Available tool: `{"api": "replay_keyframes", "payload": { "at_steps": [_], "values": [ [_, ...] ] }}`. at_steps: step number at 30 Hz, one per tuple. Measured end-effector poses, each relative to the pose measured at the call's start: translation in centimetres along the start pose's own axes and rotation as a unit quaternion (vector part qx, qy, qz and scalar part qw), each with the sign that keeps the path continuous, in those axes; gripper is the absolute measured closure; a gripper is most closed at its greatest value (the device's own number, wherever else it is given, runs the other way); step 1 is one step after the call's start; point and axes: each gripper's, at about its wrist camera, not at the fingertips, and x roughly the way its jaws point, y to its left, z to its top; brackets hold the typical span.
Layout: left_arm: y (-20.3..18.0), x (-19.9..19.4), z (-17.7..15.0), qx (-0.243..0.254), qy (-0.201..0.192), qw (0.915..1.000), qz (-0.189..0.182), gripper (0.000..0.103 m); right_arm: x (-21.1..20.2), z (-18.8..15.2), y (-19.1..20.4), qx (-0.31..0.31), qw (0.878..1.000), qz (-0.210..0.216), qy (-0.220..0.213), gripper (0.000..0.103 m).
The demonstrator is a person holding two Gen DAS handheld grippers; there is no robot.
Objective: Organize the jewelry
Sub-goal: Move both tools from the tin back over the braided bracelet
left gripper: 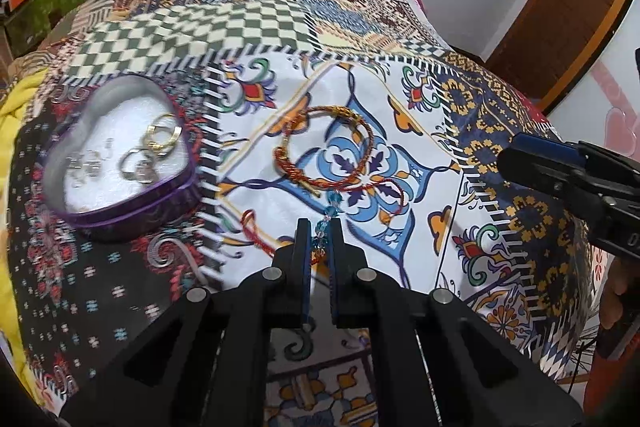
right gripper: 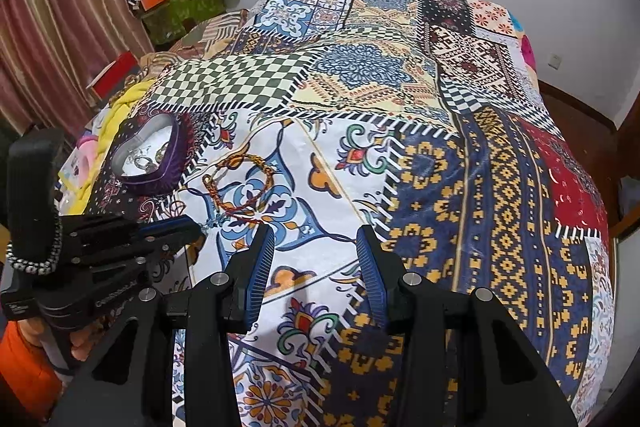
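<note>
Left gripper (left gripper: 319, 227) pinches the bracelet's (left gripper: 326, 151) bead tail (right gripper (right gripper: 316, 231) wide, nearby).

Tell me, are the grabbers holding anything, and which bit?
The left gripper pinches the bracelet by its blue bead dangle. The right gripper is open, holding nothing.

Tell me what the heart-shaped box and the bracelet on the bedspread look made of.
Heart-shaped box: probably thin metal tin, given its purple printed wall with a rolled rim and dull silvery inside. Bracelet: likely red and gold braided cord, ending in clear blue beads, glass or plastic.
</note>
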Motion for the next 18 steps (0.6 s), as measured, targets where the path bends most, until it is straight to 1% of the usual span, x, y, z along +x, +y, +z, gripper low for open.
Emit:
{"api": "replay_keyframes", "payload": {
  "at_steps": [3,6,12,15,18],
  "values": [
    [0.5,-1.5,-0.1,-0.001,-0.017,0.9998,0.01,0.097,0.1,0.2,0.6,-0.004,1.0,0.004,-0.001,0.064],
    [0.7,-3.5,-0.2,0.002,-0.042,0.9987,0.03,0.097,0.3,0.4,1.3,-0.008,1.0,0.008,0.0,0.064],
    [1.8,-6.1,0.6,0.003,-0.085,0.9948,0.056,0.097,1.6,1.2,2.9,-0.024,1.0,0.016,0.009,0.064],
    [2.6,-7.2,1.0,-0.002,-0.101,0.993,0.061,0.097,2.8,1.8,3.9,-0.034,0.999,0.015,0.022,0.064],
    [3.5,-7.7,1.0,-0.008,-0.109,0.9919,0.065,0.097,4.6,2.5,4.8,-0.043,0.998,0.018,0.043,0.059]
  ]
}}
